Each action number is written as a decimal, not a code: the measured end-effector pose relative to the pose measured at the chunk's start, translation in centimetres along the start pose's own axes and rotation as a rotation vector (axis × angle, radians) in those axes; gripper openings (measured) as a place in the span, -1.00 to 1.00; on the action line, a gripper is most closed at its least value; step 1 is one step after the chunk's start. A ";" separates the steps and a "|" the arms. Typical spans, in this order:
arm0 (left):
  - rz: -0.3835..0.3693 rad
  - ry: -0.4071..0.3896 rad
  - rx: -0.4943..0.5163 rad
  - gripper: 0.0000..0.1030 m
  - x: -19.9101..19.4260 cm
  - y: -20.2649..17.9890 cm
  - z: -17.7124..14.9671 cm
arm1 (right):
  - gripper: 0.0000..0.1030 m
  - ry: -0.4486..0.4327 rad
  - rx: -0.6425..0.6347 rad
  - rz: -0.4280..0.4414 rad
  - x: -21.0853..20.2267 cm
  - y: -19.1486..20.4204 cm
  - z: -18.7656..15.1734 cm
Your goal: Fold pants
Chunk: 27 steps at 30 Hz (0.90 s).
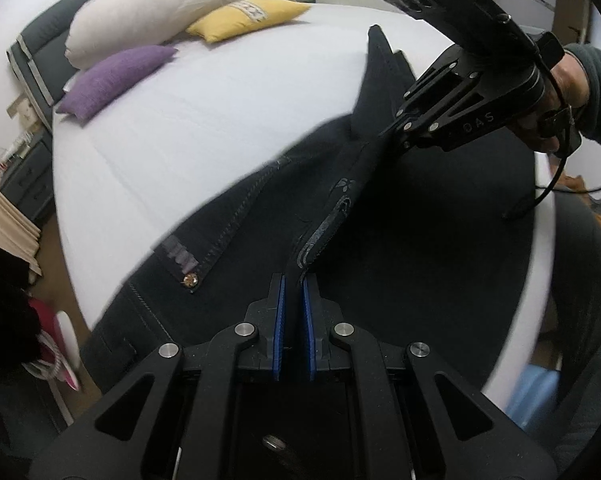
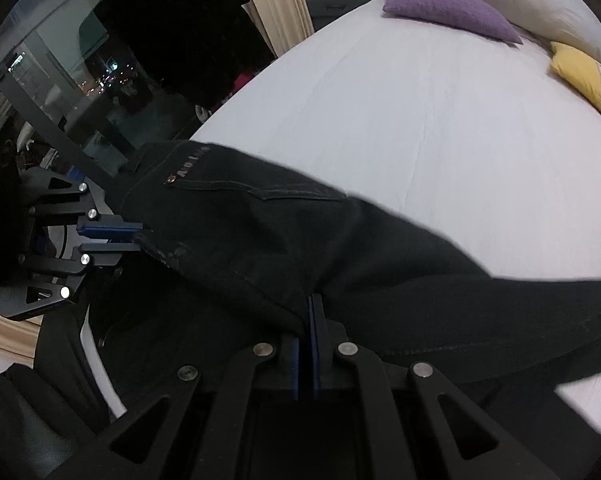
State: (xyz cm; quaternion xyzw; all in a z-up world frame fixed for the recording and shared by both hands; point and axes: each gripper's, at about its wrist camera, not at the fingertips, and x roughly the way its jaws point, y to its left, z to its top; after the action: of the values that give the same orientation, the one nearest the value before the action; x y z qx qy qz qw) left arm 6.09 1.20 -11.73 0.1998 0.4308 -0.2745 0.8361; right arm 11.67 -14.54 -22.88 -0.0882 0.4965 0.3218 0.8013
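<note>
Left tool [image 1: 293, 280] pinches the hem edge of the black pants [image 1: 260, 232], blue pads nearly together on the fabric. Right tool [image 2: 309, 300] is clamped on another fold of the pants (held in a bare hand [image 1: 556, 96]). They lie across the white bed [image 2: 420, 112]. Beyond the pants sit purple [image 1: 112, 76], yellow [image 1: 244, 18] and cream [image 1: 148, 8] pillows.

Both tools [image 1: 293, 280] [image 1: 394, 133] grip black pants [image 1: 260, 216] w/ bed [image 1: 220, 120] below.

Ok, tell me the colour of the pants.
Black pants, with a small metal rivet; clearest in the right wrist view.
</note>
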 end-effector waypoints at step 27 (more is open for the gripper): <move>-0.034 0.094 0.172 -0.85 -2.3 -9.6 -8.0 | -0.90 0.023 -0.243 -0.303 1.0 12.8 -9.7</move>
State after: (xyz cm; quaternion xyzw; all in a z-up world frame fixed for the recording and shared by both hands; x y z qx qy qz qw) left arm -5.91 -0.95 -15.15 0.2760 0.4478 -0.3150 0.7900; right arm -2.92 -8.58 -26.20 -0.2617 0.4443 0.2539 0.8183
